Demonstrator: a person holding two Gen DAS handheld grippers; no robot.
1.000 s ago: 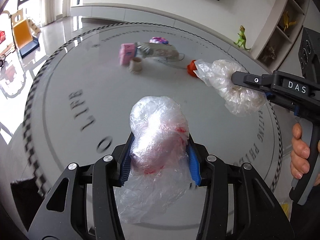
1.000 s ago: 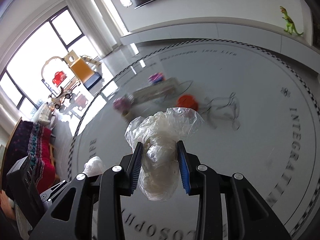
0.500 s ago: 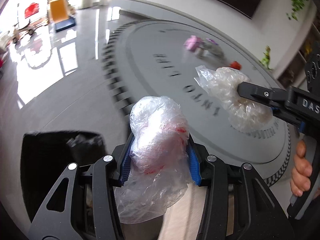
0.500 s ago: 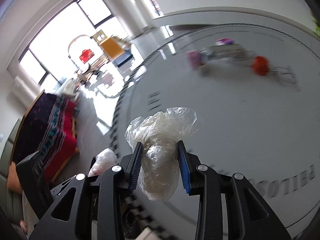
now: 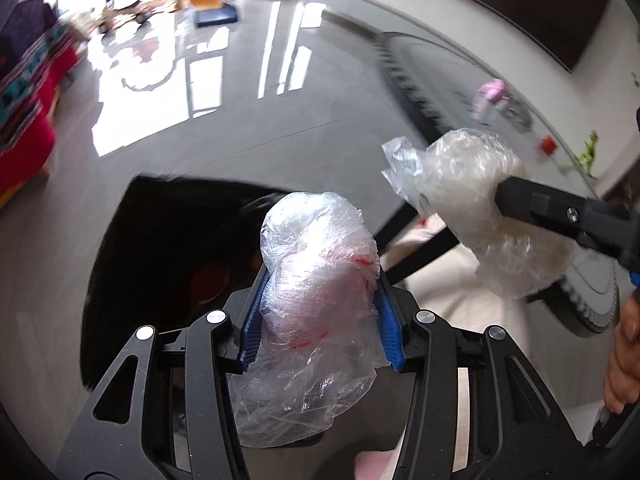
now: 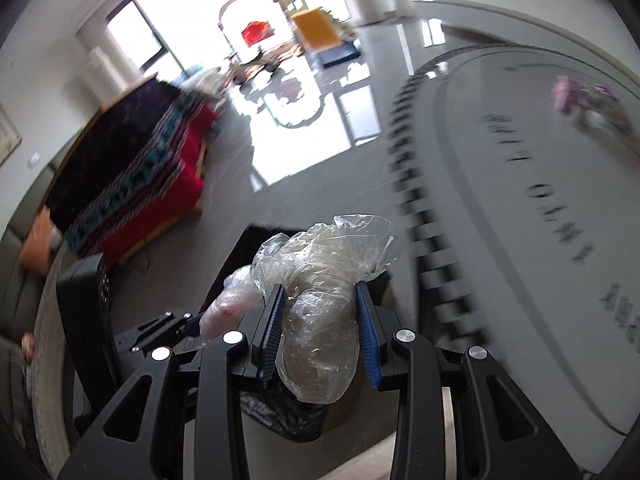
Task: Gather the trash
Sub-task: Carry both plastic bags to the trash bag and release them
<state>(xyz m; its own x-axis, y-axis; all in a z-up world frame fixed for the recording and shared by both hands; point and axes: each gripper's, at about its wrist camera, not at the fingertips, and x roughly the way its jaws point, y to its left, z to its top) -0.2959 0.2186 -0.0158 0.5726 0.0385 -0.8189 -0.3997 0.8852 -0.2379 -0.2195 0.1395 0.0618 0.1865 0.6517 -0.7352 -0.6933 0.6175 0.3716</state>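
**Both claws carried bagged trash over the bin**

Left claw (image 5: 318,320) pinched a crumpled clear bag with red marks (image 5: 316,280) between its blue pads; the right claw (image 6: 318,330) clamped a second, whitish plastic bag (image 6: 320,320). Both bags hung above a black bin (image 5: 168,248) on the grey floor. Blurred lettering ran along the round table (image 6: 520,160); only "INTO" could be read. A pink item (image 6: 564,94) lay far across it. A red patterned blanket (image 6: 132,168) covered furniture beyond.

The pink thing (image 5: 493,94) on the round surface (image 5: 520,128) is looking too blurry to tell. The clear bag (image 5: 316,300) is hiding part of the black bin (image 5: 168,240) behind it.
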